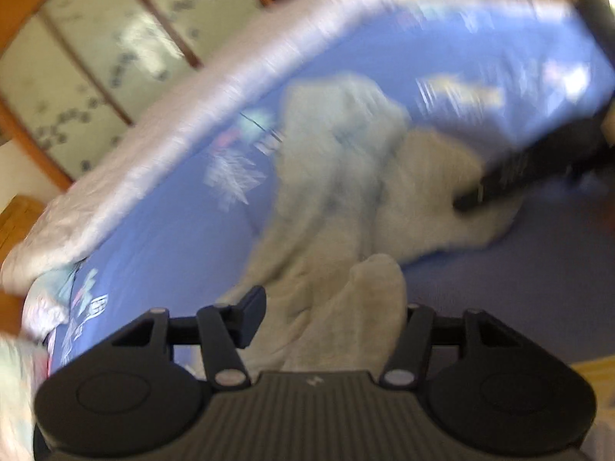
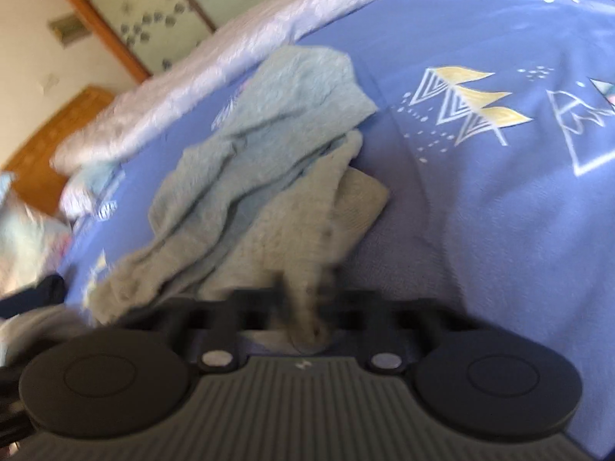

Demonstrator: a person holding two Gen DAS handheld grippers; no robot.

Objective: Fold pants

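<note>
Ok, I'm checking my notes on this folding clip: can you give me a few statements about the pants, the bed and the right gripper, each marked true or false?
1. The pants are grey. True.
2. The pants lie on a bare wooden floor. False: they lie on a blue printed sheet.
3. The right gripper has its fingers shut on pants fabric. True.
4. The pants are already folded into a neat flat stack. False: they are crumpled and bunched.
</note>
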